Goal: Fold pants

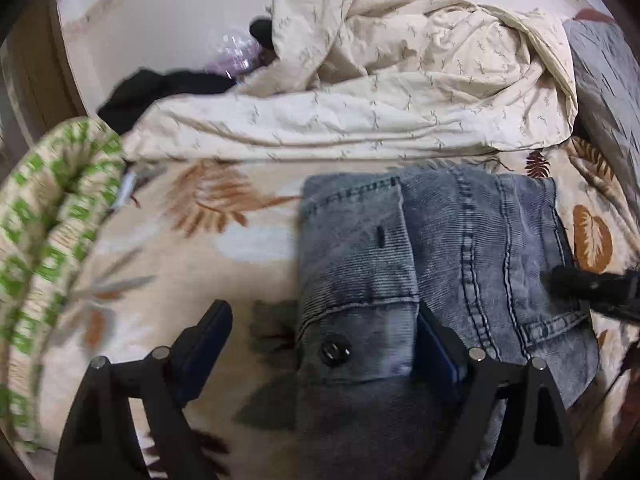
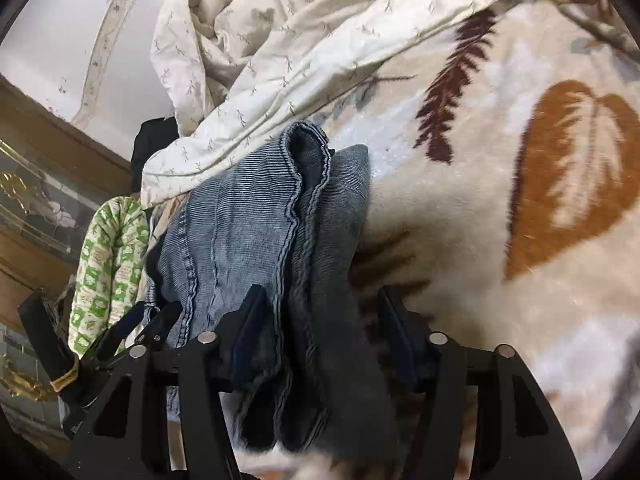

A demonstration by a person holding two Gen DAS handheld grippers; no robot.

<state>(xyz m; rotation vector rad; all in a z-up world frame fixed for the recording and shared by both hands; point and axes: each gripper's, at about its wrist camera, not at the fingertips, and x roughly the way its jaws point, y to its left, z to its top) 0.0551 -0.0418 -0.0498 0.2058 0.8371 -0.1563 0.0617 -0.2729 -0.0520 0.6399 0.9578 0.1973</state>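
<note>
The pants are grey-blue jeans (image 1: 440,256), folded into a compact bundle on a cream leaf-print blanket (image 1: 200,240). In the left wrist view my left gripper (image 1: 324,336) is open at the bundle's near end; the waistband button lies between its fingers and the right finger is tucked in a fold. In the right wrist view the folded jeans (image 2: 256,232) lie stacked with hems toward the far end. My right gripper (image 2: 320,312) is open, astride the bundle's near right edge. Its tip shows in the left wrist view (image 1: 592,288).
A crumpled cream duvet (image 1: 400,80) is piled just beyond the jeans. A green-and-white patterned cushion (image 1: 44,240) lies at the left. Dark clothing (image 1: 160,88) lies at the far left of the bed. A grey pillow (image 1: 608,92) is at the right.
</note>
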